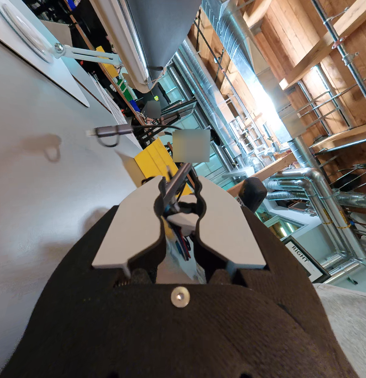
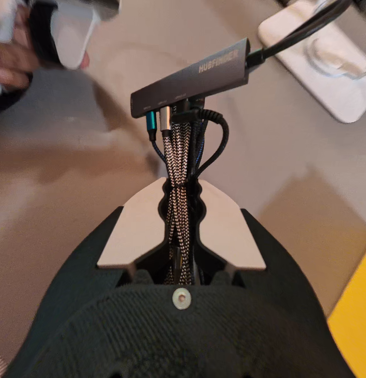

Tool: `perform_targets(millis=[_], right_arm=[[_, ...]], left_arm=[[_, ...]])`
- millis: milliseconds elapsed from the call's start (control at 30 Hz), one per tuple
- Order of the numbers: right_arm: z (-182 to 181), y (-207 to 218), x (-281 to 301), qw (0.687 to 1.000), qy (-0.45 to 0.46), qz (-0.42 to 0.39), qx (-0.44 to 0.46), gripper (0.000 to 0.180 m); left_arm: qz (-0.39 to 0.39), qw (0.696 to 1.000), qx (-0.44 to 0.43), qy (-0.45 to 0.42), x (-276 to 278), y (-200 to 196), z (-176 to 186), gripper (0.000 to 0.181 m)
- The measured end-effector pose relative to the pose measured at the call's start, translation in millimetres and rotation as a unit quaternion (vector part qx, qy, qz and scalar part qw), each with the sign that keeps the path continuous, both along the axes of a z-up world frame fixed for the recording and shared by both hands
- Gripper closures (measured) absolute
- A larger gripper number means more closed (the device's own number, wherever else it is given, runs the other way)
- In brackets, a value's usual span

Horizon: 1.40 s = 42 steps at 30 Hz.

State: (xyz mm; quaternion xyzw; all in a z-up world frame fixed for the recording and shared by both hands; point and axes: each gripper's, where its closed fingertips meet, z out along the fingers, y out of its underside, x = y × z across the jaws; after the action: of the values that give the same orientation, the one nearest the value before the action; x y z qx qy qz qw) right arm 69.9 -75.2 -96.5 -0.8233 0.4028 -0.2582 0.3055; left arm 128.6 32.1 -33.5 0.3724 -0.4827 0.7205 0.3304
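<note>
My right gripper (image 2: 181, 181) is shut on a bundle of braided cables (image 2: 179, 163). The cables run up into a grey hub (image 2: 190, 81), with a teal plug (image 2: 151, 120) and a silver plug (image 2: 165, 120) side by side in its ports. The hub hangs above the table (image 2: 280, 163), and a thick black cable leaves its far end. My left gripper (image 1: 181, 181) is tilted, its jaws a narrow gap apart and empty. Through the gap I see the hub (image 1: 176, 184) edge-on and a white finger of the right gripper (image 1: 182, 222). The left gripper shows blurred at the right view's top left (image 2: 73, 36), apart from the hub.
A white flat pad (image 2: 300, 67) with a clear ring on it lies at the back right. A yellow box (image 1: 155, 161) stands at the table edge and also shows in the right wrist view (image 2: 353, 306). A small grey adapter (image 1: 112, 131) on a black cable lies on the table. A hand (image 2: 8, 61) holds the left gripper. Some 15 cm of space lies between my two pairs of fingers.
</note>
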Motion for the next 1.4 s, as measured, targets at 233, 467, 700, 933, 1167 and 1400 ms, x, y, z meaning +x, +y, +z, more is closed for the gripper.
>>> perform_targets(millis=[233,467,700,933,1167,1400], right_arm=[[110.0,-64.8,-0.6,0.986,-0.140,-0.071,0.058,0.157],[181.1,-201.2,-57.4,0.966,-0.168,-0.192,-0.040,0.156],[143.8,-254.0,-115.3,0.976,0.000,-0.210,0.057,0.155],[82.0,-292.6,-99.0,0.949,0.057,-0.278,0.137,0.156],[30.8,-293.8,-76.6,0.941,0.111,-0.281,0.152,0.155],[20.2,-292.5,-35.3,0.955,0.045,-0.273,0.110,0.152]], left_arm=[[0.001,1.000,-0.016,0.020,1.6,1.4,-0.8,0.152],[-0.004,1.000,-0.011,0.023,0.1,-1.0,-3.1,0.153],[-0.023,0.999,-0.006,0.024,-1.8,-17.4,-4.1,0.152],[-0.053,0.998,0.002,0.021,-11.8,-30.0,-5.2,0.153],[-0.042,0.998,-0.013,0.041,-6.0,-20.2,-7.9,0.152],[-0.047,0.998,-0.016,0.049,-9.0,-18.6,-9.5,0.152]])
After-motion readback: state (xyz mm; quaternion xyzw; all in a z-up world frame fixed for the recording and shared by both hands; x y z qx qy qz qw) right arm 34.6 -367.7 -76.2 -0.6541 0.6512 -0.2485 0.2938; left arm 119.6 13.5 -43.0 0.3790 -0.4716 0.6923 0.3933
